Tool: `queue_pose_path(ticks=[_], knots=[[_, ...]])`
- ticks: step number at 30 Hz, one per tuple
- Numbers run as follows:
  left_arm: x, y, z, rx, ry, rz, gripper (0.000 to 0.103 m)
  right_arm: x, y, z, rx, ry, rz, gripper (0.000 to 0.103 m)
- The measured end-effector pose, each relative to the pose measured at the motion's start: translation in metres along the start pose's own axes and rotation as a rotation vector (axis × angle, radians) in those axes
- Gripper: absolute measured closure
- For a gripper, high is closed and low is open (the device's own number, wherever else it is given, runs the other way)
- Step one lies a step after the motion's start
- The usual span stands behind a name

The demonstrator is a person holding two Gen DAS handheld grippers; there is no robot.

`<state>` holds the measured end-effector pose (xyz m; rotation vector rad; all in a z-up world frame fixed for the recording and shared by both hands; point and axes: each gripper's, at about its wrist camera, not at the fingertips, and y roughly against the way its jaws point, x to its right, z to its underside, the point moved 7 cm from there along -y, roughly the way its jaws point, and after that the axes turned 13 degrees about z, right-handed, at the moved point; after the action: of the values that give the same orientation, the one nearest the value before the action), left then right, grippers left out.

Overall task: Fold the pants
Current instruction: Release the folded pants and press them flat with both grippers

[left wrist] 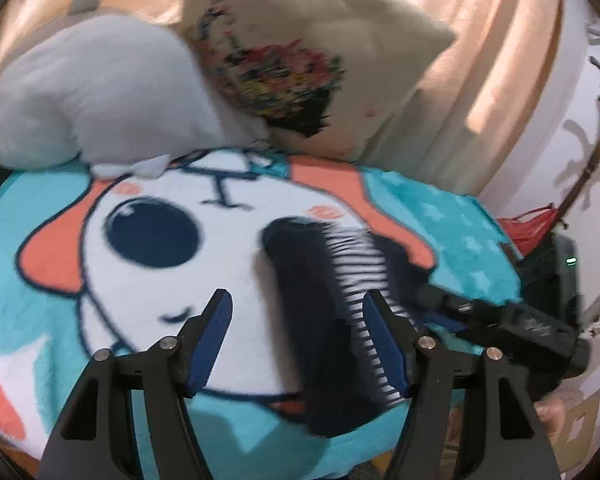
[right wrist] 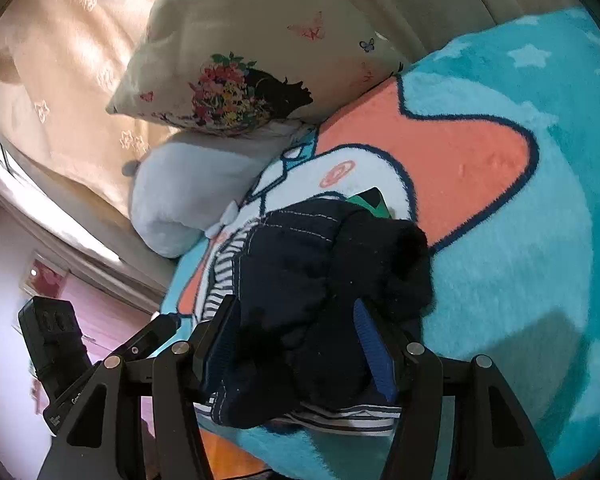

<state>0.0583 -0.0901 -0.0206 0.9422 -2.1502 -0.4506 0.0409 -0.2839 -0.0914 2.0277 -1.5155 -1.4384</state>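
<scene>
Bed surface: fluffy teal blanket (left wrist: 40, 216) with a big cartoon print, white face, orange ears, navy outlines, pale stars at 2 o'clock. Behind it at 12 o'clock a cream pillow (left wrist: 300, 40) with a floral print and butterflies, soft and puffy; at 10 o'clock a grey plush cushion (left wrist: 88, 92), rounded, smooth fleece. Peach curtain (left wrist: 480, 40) in vertical folds behind them. White wall (left wrist: 572, 80) with a branch pattern at 3 o'clock.

Pants (right wrist: 312, 280) are dark navy, thick and fuzzy, with white stitching and a navy-and-white striped lining, bunched in a lump on the blanket. My right gripper (right wrist: 296, 344) has its fingers spread on either side of the bundle, cloth sitting between the blue ribbed pads; not pinched. My left gripper (left wrist: 298, 340) has fingers parted too, empty, hovering above the blanket with the pants' striped edge at 1 o'clock beyond them. Left view is motion-blurred.
</scene>
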Motion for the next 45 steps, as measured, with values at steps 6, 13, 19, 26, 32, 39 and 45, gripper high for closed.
queue_pose_path(ticks=[6,13,19,26,32,39,45], knots=[[0.03,-0.023,0.016,-0.045,-0.1,-0.005,0.032,0.004,-0.001,-0.001,-0.003,-0.034,-0.028,0.04],[0.003,-0.052,0.041,-0.147,0.042,-0.014,0.016,0.019,-0.001,-0.002,0.0,-0.082,-0.038,0.04],[0.0,-0.04,0.039,-0.14,0.06,-0.001,0.015,0.017,-0.002,-0.003,-0.004,-0.064,-0.021,0.04],[-0.003,0.001,0.014,-0.015,-0.053,-0.176,0.015,0.02,0.006,-0.007,0.017,-0.071,-0.004,0.036],[-0.014,0.026,0.005,0.064,-0.149,-0.362,0.015,0.018,0.024,-0.008,0.081,-0.034,0.068,0.031],[-0.014,0.031,0.013,0.055,-0.189,-0.383,0.015,0.016,0.029,-0.004,0.095,-0.024,0.097,0.031],[-0.016,0.027,0.019,0.028,-0.181,-0.371,0.015,0.014,0.033,-0.002,0.106,-0.019,0.121,0.031]])
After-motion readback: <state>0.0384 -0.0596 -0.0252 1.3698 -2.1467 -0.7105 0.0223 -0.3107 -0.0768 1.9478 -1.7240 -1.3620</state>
